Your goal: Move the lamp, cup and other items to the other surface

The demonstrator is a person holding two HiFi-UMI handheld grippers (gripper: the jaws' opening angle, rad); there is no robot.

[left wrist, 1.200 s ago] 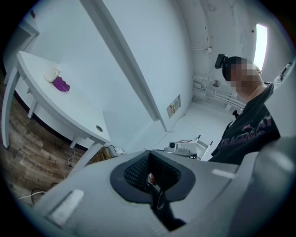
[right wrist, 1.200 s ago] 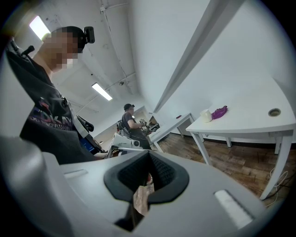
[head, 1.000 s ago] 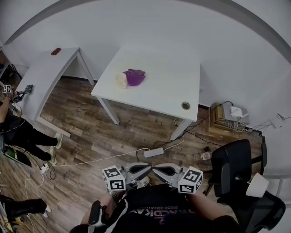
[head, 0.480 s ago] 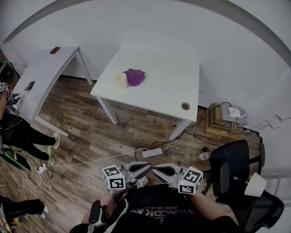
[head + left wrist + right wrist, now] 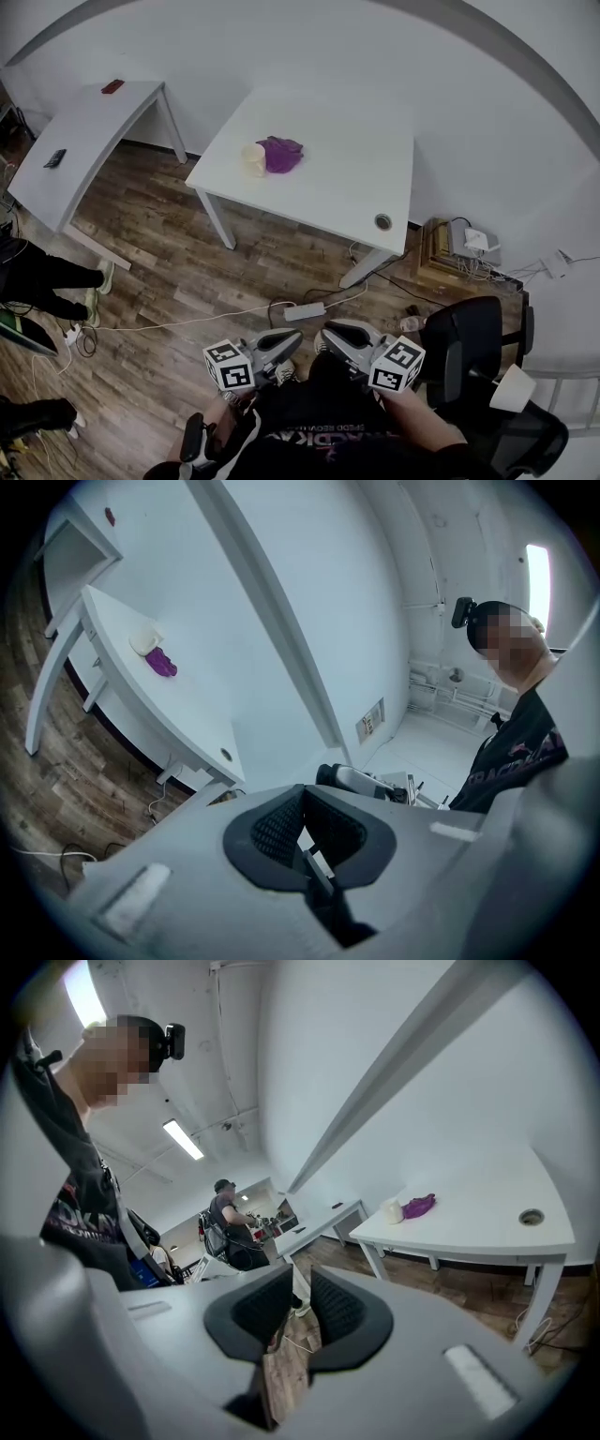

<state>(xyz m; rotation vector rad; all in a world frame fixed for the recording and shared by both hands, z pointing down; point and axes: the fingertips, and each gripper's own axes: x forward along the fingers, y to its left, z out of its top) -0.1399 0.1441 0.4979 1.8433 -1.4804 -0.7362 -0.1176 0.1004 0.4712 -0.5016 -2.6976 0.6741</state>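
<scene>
1. The table (image 5: pixel 328 202) stands by the wall in front of you and carries the task's things near its left edge.
2. A second table (image 5: pixel 89 136) stands well apart on the left.
3. A dark chair (image 5: pixel 473 333) is just beside your right arm, with a white shade (image 5: pixel 512 388) at its far side.
4. Your right gripper (image 5: pixel 301 1274) has swung out to the right since a second ago. The two sets of tips, which nearly met then, now show floor between them in the head view.
5. Its jaws have just been opening. They stand a narrow gap apart with only floor behind the gap, and they pinch nothing.
6. Your left gripper (image 5: pixel 305 794) has its pads pressed together at the tips and holds nothing.
7. The purple cloth (image 5: pixel 280 154) lies crumpled near the table's left edge, about midway along it.
8. The cup (image 5: pixel 252 159) stands upright against the cloth's left side, closer still to that edge. Neither gripper touches it, and you cannot tell what is inside.
9. A round hole (image 5: pixel 382 222) sits by the table's near right corner.
</scene>
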